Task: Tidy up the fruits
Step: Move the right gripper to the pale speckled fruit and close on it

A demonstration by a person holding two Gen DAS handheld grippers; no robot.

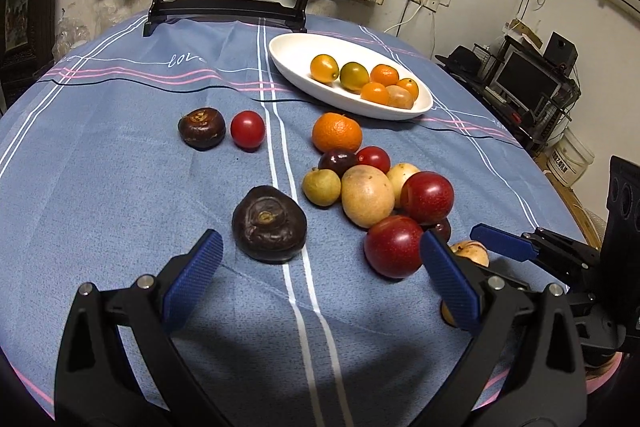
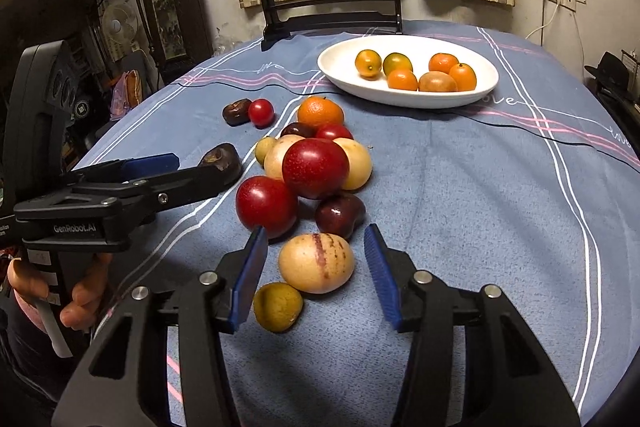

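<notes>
Two grippers hover low over a round table under a blue striped cloth (image 2: 460, 207). Right gripper (image 2: 316, 263): jaws part-open, straddling a pale yellow egg-shaped fruit with purple streaks (image 2: 316, 262); the blue pads stand just off its sides, not pressing. That fruit lies on the cloth with its long axis across the view, streaks running front to back. A small olive-green round fruit (image 2: 277, 306) sits just nearer the camera, against the left pad. Beyond it, touching one another: two red plums (image 2: 315, 167), a dark purple plum (image 2: 339, 215), further yellow fruit and an orange mandarin (image 2: 320, 112). Left gripper (image 1: 320, 259): jaws wide, nothing between them; a dark brown flattened water chestnut (image 1: 269, 223) lies just ahead of its left finger. White oval ceramic dish (image 2: 340, 61), at the far side, holds six small orange-yellow fruits, long axis left to right.
</notes>
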